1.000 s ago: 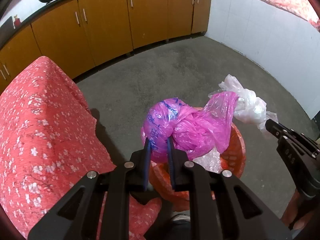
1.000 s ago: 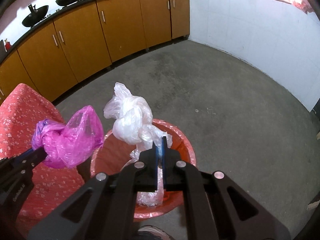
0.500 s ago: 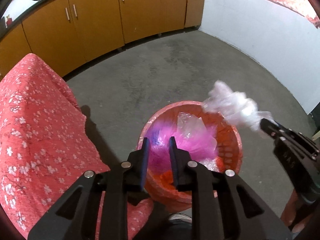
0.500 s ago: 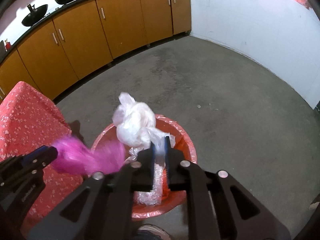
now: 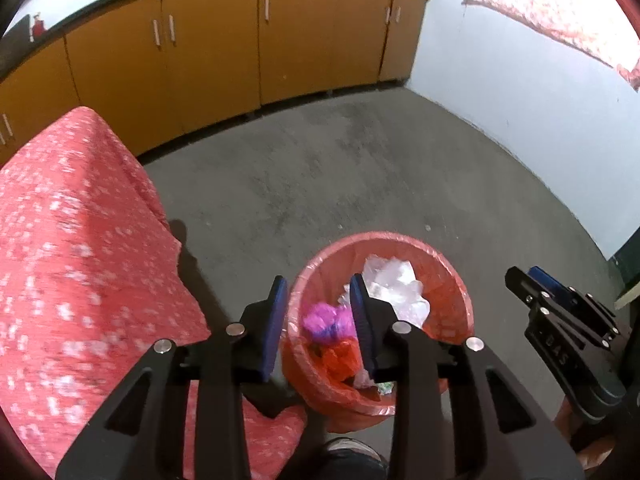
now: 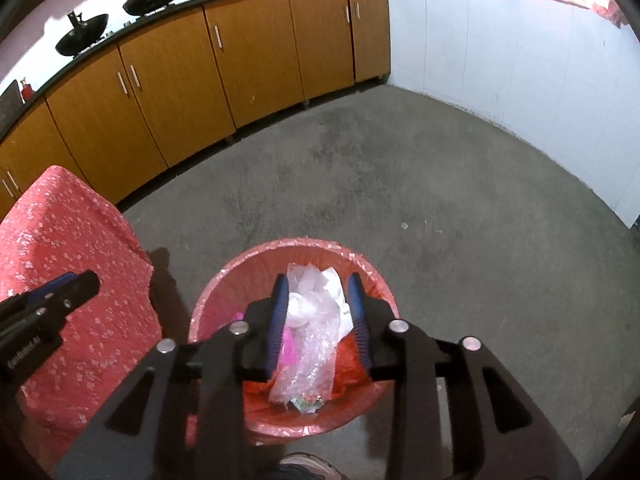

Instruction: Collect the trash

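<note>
Both grippers release trash above the red bin (image 5: 460,280).
Left gripper (image 5: 318,320) and right gripper (image 6: 316,312) are opening, empty; keep them centred over the bin until the pink bag (image 5: 326,318) and clear bag (image 6: 316,300) settle.

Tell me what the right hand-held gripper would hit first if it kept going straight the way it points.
Probably the clear and white plastic bags lying in the red bin. The right hand-held gripper points down into it, jaws opening with nothing gripped. Depth is unclear.

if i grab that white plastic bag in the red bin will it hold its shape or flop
The white plastic bag looks thin and crumpled, so it would probably sag and flop. It seems light for its bulk. Lying loose on other trash in the red bin, it should lift freely, though the glossy film might slip from the pads.
</note>
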`<act>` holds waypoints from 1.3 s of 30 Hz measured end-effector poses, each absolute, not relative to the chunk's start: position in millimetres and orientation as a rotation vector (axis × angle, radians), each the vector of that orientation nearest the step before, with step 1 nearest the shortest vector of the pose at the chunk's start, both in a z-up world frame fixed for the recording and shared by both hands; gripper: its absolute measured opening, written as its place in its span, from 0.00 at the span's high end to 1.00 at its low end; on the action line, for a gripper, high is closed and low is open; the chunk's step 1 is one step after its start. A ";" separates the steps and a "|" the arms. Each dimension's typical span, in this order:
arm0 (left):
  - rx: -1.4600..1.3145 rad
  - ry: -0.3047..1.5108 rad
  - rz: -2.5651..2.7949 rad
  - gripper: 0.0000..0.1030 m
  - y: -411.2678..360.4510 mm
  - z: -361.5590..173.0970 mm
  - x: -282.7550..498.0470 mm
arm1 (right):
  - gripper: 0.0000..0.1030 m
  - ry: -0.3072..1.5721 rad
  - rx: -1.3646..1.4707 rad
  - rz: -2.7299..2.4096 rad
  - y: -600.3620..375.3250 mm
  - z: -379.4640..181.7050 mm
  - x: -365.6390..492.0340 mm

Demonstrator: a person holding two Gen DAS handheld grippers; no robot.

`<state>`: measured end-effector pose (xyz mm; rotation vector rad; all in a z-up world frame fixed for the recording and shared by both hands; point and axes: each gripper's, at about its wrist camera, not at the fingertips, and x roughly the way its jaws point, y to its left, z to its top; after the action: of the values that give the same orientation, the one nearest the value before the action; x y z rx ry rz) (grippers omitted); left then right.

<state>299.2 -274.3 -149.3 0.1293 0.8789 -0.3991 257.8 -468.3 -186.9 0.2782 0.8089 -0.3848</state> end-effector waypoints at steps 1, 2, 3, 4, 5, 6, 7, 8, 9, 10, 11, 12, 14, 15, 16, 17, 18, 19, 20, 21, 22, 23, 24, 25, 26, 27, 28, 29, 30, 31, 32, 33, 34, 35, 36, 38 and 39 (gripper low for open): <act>0.123 0.869 -0.396 0.67 -269.6 -144.2 297.6 | 0.62 0.797 0.271 -0.386 -466.1 -181.8 255.9; 0.118 0.853 -0.390 0.65 -263.5 -137.3 294.9 | 0.59 0.775 0.262 -0.387 -462.1 -173.8 253.2; 0.115 0.836 -0.384 0.64 -257.3 -130.4 291.9 | 0.53 0.752 0.253 -0.385 -458.5 -166.1 250.0; 0.113 0.816 -0.377 0.62 -250.7 -122.8 288.5 | 0.47 0.730 0.244 -0.382 -454.3 -157.9 246.4; 0.111 0.803 -0.370 0.60 -245.1 -117.1 286.2 | 0.44 0.716 0.238 -0.379 -451.0 -151.8 244.1; 0.105 0.787 -0.363 0.59 -238.5 -110.4 282.7 | 0.38 0.695 0.231 -0.373 -446.2 -143.0 240.5; 0.095 0.771 -0.353 0.57 -229.5 -101.7 278.4 | 0.33 0.677 0.227 -0.364 -441.1 -134.2 237.2; 0.087 0.760 -0.346 0.55 -223.5 -96.0 275.5 | 0.30 0.660 0.223 -0.357 -436.5 -126.1 233.0; 0.078 0.744 -0.338 0.54 -215.1 -88.1 270.6 | 0.26 0.647 0.218 -0.352 -433.6 -119.5 229.7; 0.075 0.727 -0.331 0.51 -207.1 -80.8 265.1 | 0.21 0.632 0.212 -0.346 -428.8 -112.0 226.0; 0.074 0.709 -0.321 0.47 -199.5 -73.6 259.3 | 0.19 0.612 0.206 -0.338 -422.7 -102.2 219.9; 0.074 0.692 -0.312 0.45 -193.0 -67.4 254.5 | 0.15 0.593 0.202 -0.329 -417.7 -93.9 214.6; 0.069 0.655 -0.295 0.37 -178.2 -53.9 241.8 | 0.08 0.559 0.197 -0.321 -408.2 -77.1 203.1; 0.066 0.639 -0.288 0.35 -171.9 -48.3 234.9 | 0.04 0.542 0.196 -0.318 -403.6 -69.3 196.6; 0.062 0.620 -0.283 0.31 -163.8 -42.0 228.1 | 0.04 0.526 0.194 -0.319 -400.5 -62.1 190.3; 0.058 0.596 -0.274 0.25 -154.7 -34.5 219.1 | 0.04 0.503 0.186 -0.320 -393.9 -51.8 179.9; 0.053 0.574 -0.264 0.22 -147.3 -27.4 211.4 | 0.04 0.492 0.180 -0.322 -388.4 -44.7 172.9; 0.046 0.552 -0.254 0.16 -138.4 -21.3 203.5 | 0.04 0.484 0.176 -0.323 -387.1 -39.0 166.7; 0.036 0.526 -0.243 0.13 -127.8 -13.8 192.7 | 0.04 0.469 0.172 -0.324 -382.5 -31.2 157.2; 0.028 0.503 -0.231 0.11 -119.8 -7.9 182.5 | 0.04 0.456 0.173 -0.323 -377.7 -24.1 147.8; 0.025 0.486 -0.222 0.06 -114.2 -3.6 175.2 | 0.04 0.448 0.174 -0.320 -373.6 -19.8 140.6; 0.021 0.462 -0.207 0.04 -106.3 1.1 163.6 | 0.04 0.434 0.172 -0.314 -367.3 -13.8 130.5; 0.020 0.444 -0.194 0.03 -99.6 4.8 153.7 | 0.04 0.421 0.164 -0.313 -361.3 -9.1 121.8; 0.021 0.422 -0.181 0.02 -92.1 8.2 141.7 | 0.04 0.410 0.150 -0.314 -354.8 -4.9 113.0; 0.023 0.408 -0.166 0.02 -86.0 10.1 132.0 | 0.04 0.398 0.133 -0.312 -348.0 -0.9 103.4; 0.025 0.398 -0.154 0.02 -81.6 10.9 126.3 | 0.04 0.393 0.123 -0.308 -343.1 1.4 96.9; 0.026 0.389 -0.141 0.02 -76.1 12.4 118.5 | 0.04 0.387 0.113 -0.304 -338.0 3.6 90.2; 0.028 0.380 -0.118 0.02 -69.4 13.0 109.7 | 0.04 0.382 0.102 -0.296 -331.8 6.5 82.6; 0.032 0.374 -0.096 0.02 -63.0 13.5 102.3 | 0.04 0.379 0.095 -0.291 -327.2 8.2 77.5; 0.034 0.372 -0.075 0.02 -58.8 14.2 95.7 | 0.04 0.377 0.088 -0.286 -322.5 9.6 72.1; 0.035 0.366 -0.054 0.02 -53.6 15.0 87.9 | 0.04 0.377 0.081 -0.277 -316.9 11.1 67.1; 0.034 0.361 -0.046 0.02 -49.9 15.4 82.2 | 0.04 0.379 0.076 -0.268 -311.8 12.4 62.6; 0.032 0.352 -0.041 0.02 -45.6 16.2 74.7 | 0.04 0.379 0.074 -0.262 -308.2 13.7 58.9; 0.031 0.349 -0.038 0.02 -42.7 16.4 70.6 | 0.04 0.376 0.077 -0.261 -303.7 15.4 53.1; 0.030 0.349 -0.036 0.02 -40.1 16.9 66.4 | 0.04 0.375 0.081 -0.265 -300.0 16.3 49.1; 0.032 0.348 -0.030 0.02 -36.2 17.3 57.5 | 0.04 0.385 0.090 -0.288 -294.7 16.6 41.3; 0.036 0.345 -0.030 0.02 -35.0 17.4 53.1 | 0.04 0.387 0.093 -0.289 -291.4 16.8 37.3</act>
<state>53.1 -35.0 17.4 0.0358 0.3451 -0.0295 37.3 -291.4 16.8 0.0929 0.3870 -0.2895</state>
